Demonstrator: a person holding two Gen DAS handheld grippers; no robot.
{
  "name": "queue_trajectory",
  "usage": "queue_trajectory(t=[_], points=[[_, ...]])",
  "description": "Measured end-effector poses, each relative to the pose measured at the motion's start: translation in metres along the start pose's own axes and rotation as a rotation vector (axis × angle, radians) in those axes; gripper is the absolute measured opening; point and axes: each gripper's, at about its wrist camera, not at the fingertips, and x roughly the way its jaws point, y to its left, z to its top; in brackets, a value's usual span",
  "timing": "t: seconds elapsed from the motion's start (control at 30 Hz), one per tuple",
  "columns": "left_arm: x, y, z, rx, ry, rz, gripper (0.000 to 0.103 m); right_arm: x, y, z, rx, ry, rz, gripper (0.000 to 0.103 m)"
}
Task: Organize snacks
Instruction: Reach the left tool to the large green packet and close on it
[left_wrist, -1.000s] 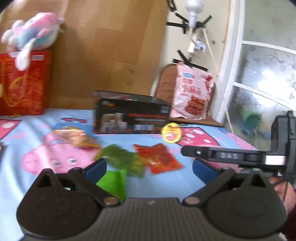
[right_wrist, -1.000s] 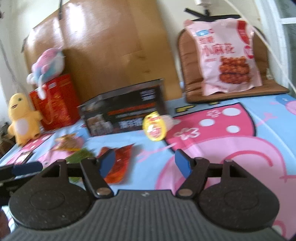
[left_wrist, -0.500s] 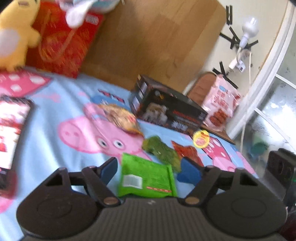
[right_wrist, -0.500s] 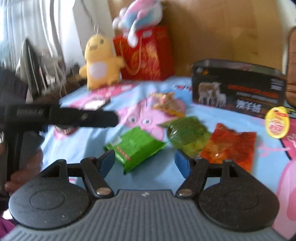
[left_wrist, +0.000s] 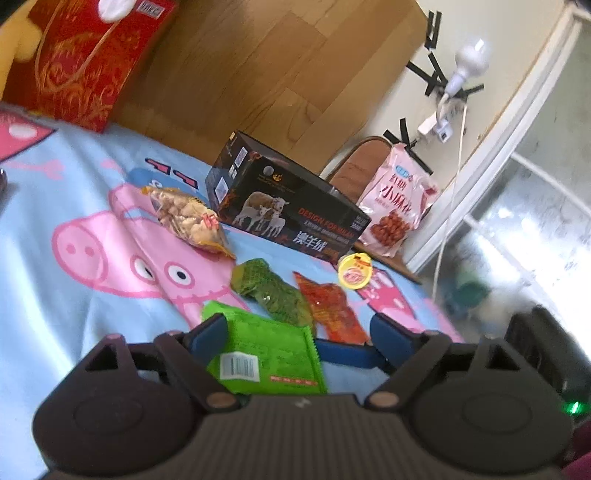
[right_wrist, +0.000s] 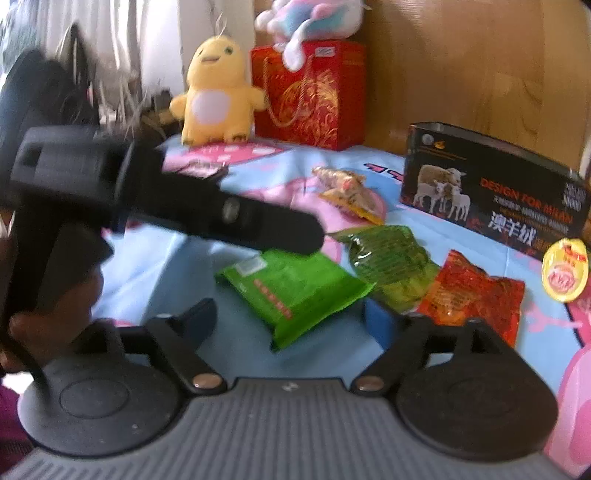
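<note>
Both tools, left (left_wrist: 299, 334) and right (right_wrist: 291, 321), gape over the bright green packet (left_wrist: 267, 354); black box's (left_wrist: 284, 214) contents hidden.

a yellow plush chick (right_wrist: 218, 92) sits at the far left of the pig-print sheet (left_wrist: 55, 295), beside a red gift bag (right_wrist: 314, 96) (a pastel plush (right_wrist: 306, 18) lies on top). a wooden board (left_wrist: 277, 74) leans behind; a bulb lamp (left_wrist: 469, 62) hangs far right.

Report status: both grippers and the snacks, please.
Left gripper and right gripper open, empty. Flat bright green foil snack packet between left jaws, lying on bedsheet. Nothing blocking.
</note>
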Motion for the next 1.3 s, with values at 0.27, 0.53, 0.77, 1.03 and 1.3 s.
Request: queue_trajectory(t=[0.27,0.53,0.77,1.03,1.3], points=[[0.000,0.000,0.002,0.002,-0.016,0.030,0.095,-0.001,-0.005,-0.004,0.034,0.016,-0.115,0.102],[-0.008,-0.006,-0.002,0.023,-0.096,0.134,0.097,-0.005,-0.006,-0.010,0.049,0.008,-0.105,0.103],[-0.012,-0.026,-0.007,0.131,-0.163,0.236,0.100,-0.003,-0.006,-0.009,0.061,0.006,-0.099,0.103],[-0.002,-0.020,-0.003,0.108,-0.088,0.217,0.100,-0.006,-0.009,-0.011,0.097,-0.011,-0.071,0.103],[0.004,-0.017,-0.003,0.092,-0.035,0.178,0.093,-0.010,-0.005,-0.012,0.089,-0.029,-0.092,0.092]])
